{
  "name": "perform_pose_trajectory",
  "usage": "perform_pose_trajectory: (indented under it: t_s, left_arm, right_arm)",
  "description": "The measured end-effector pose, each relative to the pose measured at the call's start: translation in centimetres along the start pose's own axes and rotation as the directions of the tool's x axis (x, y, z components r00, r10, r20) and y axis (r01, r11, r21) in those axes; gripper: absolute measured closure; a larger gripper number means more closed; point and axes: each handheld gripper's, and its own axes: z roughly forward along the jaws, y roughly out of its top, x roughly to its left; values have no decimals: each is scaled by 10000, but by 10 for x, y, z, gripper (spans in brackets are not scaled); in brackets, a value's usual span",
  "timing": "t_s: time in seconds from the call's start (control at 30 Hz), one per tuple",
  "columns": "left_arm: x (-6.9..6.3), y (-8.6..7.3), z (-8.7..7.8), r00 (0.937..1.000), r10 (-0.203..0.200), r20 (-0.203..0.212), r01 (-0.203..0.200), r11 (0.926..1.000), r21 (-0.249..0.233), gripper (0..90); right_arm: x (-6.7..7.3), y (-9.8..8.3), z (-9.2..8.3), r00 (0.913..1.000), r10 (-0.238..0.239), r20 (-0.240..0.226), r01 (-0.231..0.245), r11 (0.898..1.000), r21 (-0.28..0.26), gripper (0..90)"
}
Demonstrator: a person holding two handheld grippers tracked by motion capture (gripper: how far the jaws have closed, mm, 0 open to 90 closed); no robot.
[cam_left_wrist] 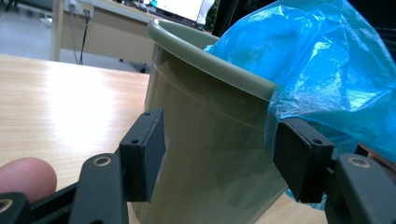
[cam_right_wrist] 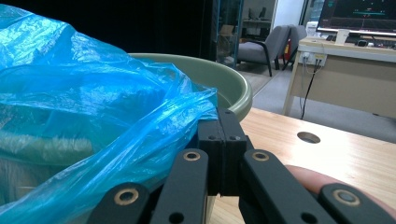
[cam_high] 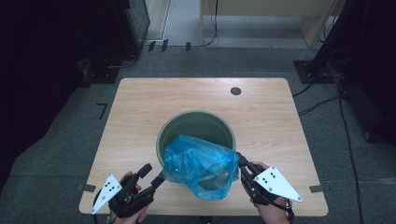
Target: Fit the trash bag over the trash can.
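On the wooden table (cam_high: 140,107), the right gripper (cam_right_wrist: 222,122) pinches the blue bin bag (cam_high: 201,165); the left gripper (cam_left_wrist: 219,156) stands released beside the green bin (cam_high: 195,122). The bag drapes only the near rim (far rim bare): lining seems half-done.

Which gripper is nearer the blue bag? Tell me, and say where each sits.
Right. The right gripper is shut on the blue bag at its right edge. The left gripper stands open at the bag's lower left, beside the green bucket, its pads not pressing anything.
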Motion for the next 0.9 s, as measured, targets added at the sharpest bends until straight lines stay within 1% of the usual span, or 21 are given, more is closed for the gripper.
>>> perform_pose_trajectory:
  t_s: [0.03,0.1,0.13,0.17,0.2,0.23,0.27,0.3,0.33,0.37,0.43,0.53,0.6,0.7,0.77,0.83,0.9]
  left_arm:
    - [2,0,0,10000,-78,-47,78,10000,-25,371]
    - [5,-1,1,9988,-360,-330,364,9993,119,349]
    - [8,-2,2,9969,-647,-442,657,9977,195,345]
    - [10,-3,3,9953,-854,-455,864,9961,189,346]
    - [11,-3,3,9942,-966,-475,976,9951,174,356]
    - [11,-2,2,9945,-956,-424,962,9953,112,376]
    - [9,0,0,9958,-875,-288,874,9962,-24,417]
    - [6,2,-1,9973,-712,-161,709,9973,-185,472]
    - [3,6,-2,9987,-483,-141,478,9983,-337,504]
    - [0,9,-3,9995,-275,-176,267,9986,-463,513]
    - [-3,15,-5,9999,-130,-65,125,9975,-690,507]
    - [-3,23,-4,9998,-187,-1,186,9979,-615,456]
    - [-1,25,-3,9995,-306,-49,302,9972,-677,450]
    - [3,30,1,9980,-629,38,630,9960,-641,452]
    - [5,33,5,9959,-877,226,887,9950,-450,441]
    - [9,34,8,9938,-1070,316,1077,9939,-226,424]
    - [12,31,9,9944,-1022,276,1026,9946,-127,412]
  right_arm:
    - [0,-1,0,10000,52,-30,-52,10000,16,900]
    - [0,-4,2,10000,74,-46,-74,9999,80,900]
    - [1,-6,2,9999,94,-54,-93,9999,117,900]
    - [3,-9,4,10000,86,-30,-85,9998,193,900]
    - [3,-11,5,10000,76,6,-76,9997,227,900]
    - [4,-12,6,10000,99,-1,-99,9996,249,900]
    - [4,-11,7,9999,160,-23,-159,9996,240,900]
    - [3,-9,7,9999,159,-43,-158,9997,183,900]
    - [3,-7,7,9998,178,-65,-177,9998,86,900]
    - [3,-3,7,9997,226,-98,-226,9997,-21,900]
    - [3,5,6,9998,200,-94,-202,9994,-287,900]
    - [4,18,5,9998,163,-120,-169,9982,-578,900]
    - [3,23,9,10000,81,-32,-83,9975,-696,900]
    - [0,24,17,9996,268,-31,-269,9982,-530,900]
    - [-4,23,23,9984,511,-234,-519,9981,-326,891]
    - [-6,22,25,9980,602,-190,-607,9977,-288,891]
    - [-8,19,25,9974,702,-162,-706,9973,-217,890]
